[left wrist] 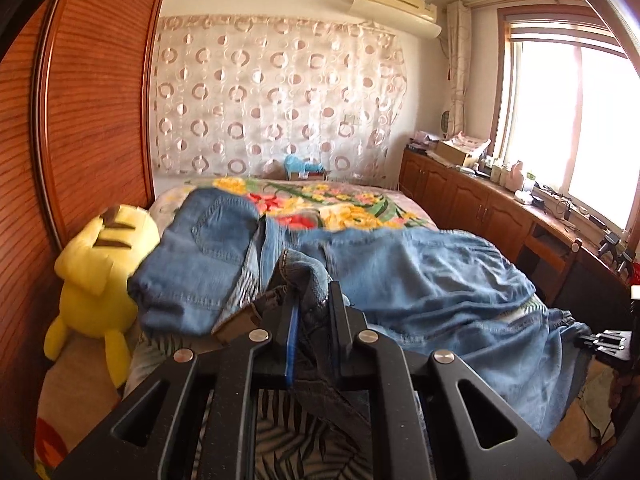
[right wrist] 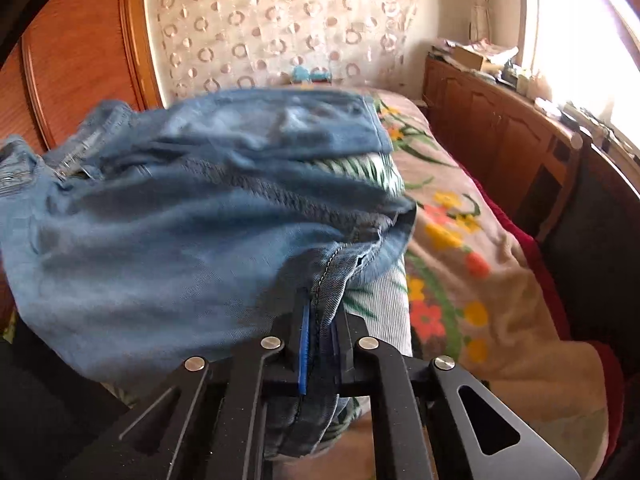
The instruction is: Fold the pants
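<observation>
Pinching denim seams, the left hand-held gripper point(left wrist: 308, 300) and the right hand-held gripper point(right wrist: 322, 312) are each clamped on the blue pants point(left wrist: 420, 276), which hang bunched above the floral bed point(left wrist: 352, 204); a yellow plush toy point(left wrist: 100, 276) sits beyond, leftward.
</observation>
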`<state>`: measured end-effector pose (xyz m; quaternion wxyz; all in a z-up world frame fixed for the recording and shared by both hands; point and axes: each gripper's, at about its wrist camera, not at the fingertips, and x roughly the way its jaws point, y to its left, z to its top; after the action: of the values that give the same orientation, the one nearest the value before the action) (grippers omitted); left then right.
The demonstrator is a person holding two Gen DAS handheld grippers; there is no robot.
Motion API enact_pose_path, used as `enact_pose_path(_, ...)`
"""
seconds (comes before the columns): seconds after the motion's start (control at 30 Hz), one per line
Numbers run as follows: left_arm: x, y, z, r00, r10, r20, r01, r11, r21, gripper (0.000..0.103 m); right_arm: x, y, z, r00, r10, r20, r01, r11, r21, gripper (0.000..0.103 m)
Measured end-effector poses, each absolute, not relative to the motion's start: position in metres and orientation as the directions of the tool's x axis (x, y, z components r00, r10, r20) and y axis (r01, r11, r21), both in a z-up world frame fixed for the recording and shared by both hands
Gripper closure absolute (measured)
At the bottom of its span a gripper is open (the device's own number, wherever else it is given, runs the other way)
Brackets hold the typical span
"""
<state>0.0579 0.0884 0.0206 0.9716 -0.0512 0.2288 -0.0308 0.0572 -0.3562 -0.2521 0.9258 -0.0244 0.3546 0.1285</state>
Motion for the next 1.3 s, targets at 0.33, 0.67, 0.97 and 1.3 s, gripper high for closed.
enact_pose_path(0.33,0.104,0.105,0.05,0.923,-0.074,-0.377,0.034,0.993,-0.112,0.09,0.091,-0.34,-0.176,0.821,0.237,-0.52,-0.299,0.954,-0.036,0.096)
enact_pose_path(0.67,0.142,0.109,0.043,0.911,-0.082,-0.404,0.043,0.994,-0.103,0.09,0.192,-0.298,-0.176,0.786,0.258,-0.561,-0.338,0.94,-0.041,0.096)
enact_pose_path(0.97,0.162,0.105,0.033,0.893,-0.091,-0.442,0.052,0.994,-0.1,0.09,0.257,-0.273,-0.204,0.708,0.26,-0.656,-0.374,0.927,-0.036,0.096)
enact_pose_path(1.3,0.194,0.097,0.032,0.878,-0.104,-0.468,0.07,0.994,-0.089,0.09,0.246,-0.284,-0.189,0.723,0.271,-0.636,-0.348,0.937,0.004,0.059)
